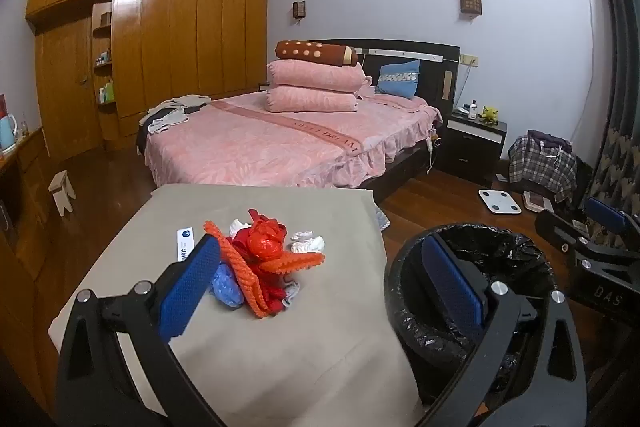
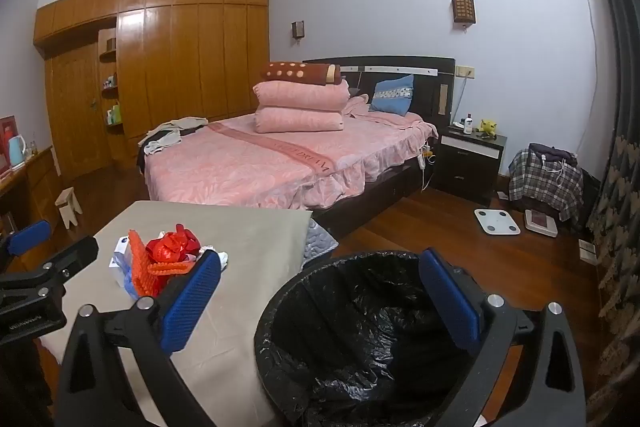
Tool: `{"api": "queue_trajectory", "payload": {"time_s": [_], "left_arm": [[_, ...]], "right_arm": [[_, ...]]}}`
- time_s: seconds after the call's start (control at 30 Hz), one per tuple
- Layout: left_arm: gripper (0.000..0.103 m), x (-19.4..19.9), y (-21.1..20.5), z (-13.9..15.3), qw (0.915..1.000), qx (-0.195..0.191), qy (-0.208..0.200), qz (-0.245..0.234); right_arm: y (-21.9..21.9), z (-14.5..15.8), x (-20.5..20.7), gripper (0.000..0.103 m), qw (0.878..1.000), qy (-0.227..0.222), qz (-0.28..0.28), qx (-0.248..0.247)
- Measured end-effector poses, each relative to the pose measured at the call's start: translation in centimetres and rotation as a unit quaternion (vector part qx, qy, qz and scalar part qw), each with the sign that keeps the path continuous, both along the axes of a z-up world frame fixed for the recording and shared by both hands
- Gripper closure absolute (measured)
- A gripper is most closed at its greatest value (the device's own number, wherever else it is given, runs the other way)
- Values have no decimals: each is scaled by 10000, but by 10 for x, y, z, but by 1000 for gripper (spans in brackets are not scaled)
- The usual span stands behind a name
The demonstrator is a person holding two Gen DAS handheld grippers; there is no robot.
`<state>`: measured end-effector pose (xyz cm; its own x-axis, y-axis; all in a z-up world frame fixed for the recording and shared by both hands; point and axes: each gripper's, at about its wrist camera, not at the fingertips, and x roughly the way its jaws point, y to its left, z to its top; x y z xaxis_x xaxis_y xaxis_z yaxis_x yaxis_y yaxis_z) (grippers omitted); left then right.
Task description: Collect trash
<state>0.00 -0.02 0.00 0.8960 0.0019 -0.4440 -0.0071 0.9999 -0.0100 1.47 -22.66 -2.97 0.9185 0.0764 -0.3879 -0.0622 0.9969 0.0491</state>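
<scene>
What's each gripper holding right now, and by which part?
Nothing. The left gripper and right gripper are both open and empty; the trash pile lies untouched on the table.

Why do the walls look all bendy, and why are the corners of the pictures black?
Left wrist view: a fisheye lens bows the wardrobe and curtain, and its round edge leaves black corners; the trash pile stays fairly sharp. Right wrist view: the same bending and dark corners, ceiling light glares off the wardrobe doors, and the black bin liner swallows detail.

Glossy crinkled plastic bin liner point(image 2: 360, 327); matt cloth table cover point(image 1: 248, 339); glossy wood wardrobe point(image 1: 180, 39)
</scene>
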Motion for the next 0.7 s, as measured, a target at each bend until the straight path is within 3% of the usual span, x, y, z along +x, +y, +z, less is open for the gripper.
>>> {"api": "queue_trajectory", "payload": {"time_s": [0.7], "left_arm": [[5, 0, 1, 2, 10000, 40, -41, 10]], "right_arm": [[1, -2, 1, 6, 10000, 11, -5, 25]]}}
